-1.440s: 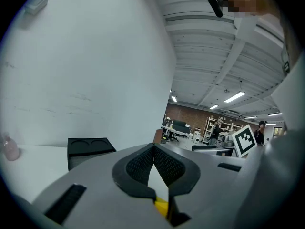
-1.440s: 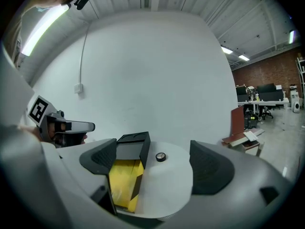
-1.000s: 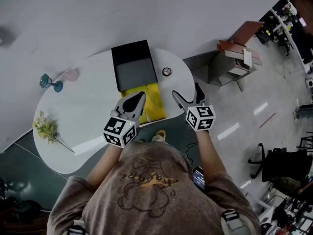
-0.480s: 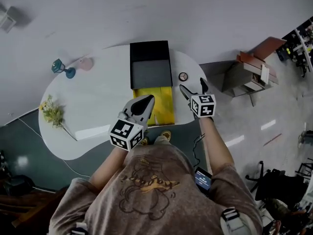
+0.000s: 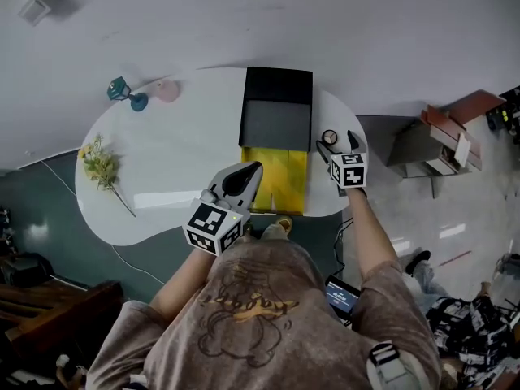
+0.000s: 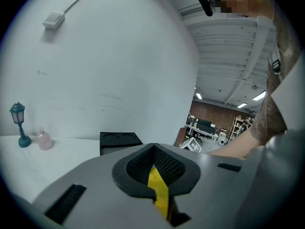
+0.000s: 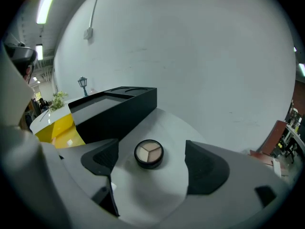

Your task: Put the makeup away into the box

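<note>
Head view: compact (image 5: 329,137) on tabletop (image 5: 162,161), just off the box (image 5: 276,96) at its 3 o'clock. Right gripper (image 5: 335,143) nearest; left gripper (image 5: 248,173) over yellow sheet (image 5: 280,181).

Right gripper view: fingers (image 7: 205,168) released, compact (image 7: 148,154) centred between, untouched. Box (image 7: 119,109) at 10 o'clock.

Left gripper view: fingers (image 6: 138,168) clenched, empty.

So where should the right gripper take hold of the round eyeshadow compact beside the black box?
Pinch the compact across its black side wall, coming from the near edge of the table. It lies flat and low, so only the round wall offers purchase; the open right gripper brackets it.
</note>
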Available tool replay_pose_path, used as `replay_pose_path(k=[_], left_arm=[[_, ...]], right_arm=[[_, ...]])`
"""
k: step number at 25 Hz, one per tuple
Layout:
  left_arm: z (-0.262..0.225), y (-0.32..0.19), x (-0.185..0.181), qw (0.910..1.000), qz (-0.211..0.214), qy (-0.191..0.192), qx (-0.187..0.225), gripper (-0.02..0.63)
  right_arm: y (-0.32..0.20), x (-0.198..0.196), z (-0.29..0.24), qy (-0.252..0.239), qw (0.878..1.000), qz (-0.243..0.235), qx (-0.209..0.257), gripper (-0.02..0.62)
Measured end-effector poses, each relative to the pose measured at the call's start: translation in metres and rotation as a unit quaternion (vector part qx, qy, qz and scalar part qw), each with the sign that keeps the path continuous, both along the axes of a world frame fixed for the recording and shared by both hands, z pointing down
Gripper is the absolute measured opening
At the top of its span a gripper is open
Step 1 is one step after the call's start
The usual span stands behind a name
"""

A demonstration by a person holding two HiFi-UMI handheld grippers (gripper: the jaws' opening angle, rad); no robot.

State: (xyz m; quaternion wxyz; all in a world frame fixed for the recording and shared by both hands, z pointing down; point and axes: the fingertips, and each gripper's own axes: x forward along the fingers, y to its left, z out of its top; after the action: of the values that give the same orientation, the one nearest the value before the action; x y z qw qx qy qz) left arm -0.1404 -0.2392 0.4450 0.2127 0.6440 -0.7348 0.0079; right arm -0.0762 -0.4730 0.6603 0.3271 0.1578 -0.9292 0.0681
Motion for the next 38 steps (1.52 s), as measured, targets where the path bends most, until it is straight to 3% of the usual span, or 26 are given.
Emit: replay_pose_path(k=[3, 19, 34, 38], left_arm=[[0.005, 0.007, -0.005, 0.9999, -0.009, 0.001, -0.009, 0.021], [0.0, 0.022, -0.023, 0.999, -0.042, -0.001, -0.014, 0.021], [0.004, 0.022, -0.013, 0.9989, -0.041, 0.004, -0.023, 0.021], [0.005, 0.023, -0.011, 0.999, -0.039, 0.005, -0.02, 0.021]], right_arm=[[-0.002, -0.002, 0.005, 0.003, 1.0, -0.003, -0.001, 0.41], [0.002, -0.016, 0.02, 0.036, 0.997, -0.064, 0.029, 0.338], [0.008, -0.019, 0.022, 0.039, 0.998, -0.049, 0.027, 0.236], [0.008, -0.02, 0.021, 0.046, 0.998, -0.041, 0.029, 0.233]])
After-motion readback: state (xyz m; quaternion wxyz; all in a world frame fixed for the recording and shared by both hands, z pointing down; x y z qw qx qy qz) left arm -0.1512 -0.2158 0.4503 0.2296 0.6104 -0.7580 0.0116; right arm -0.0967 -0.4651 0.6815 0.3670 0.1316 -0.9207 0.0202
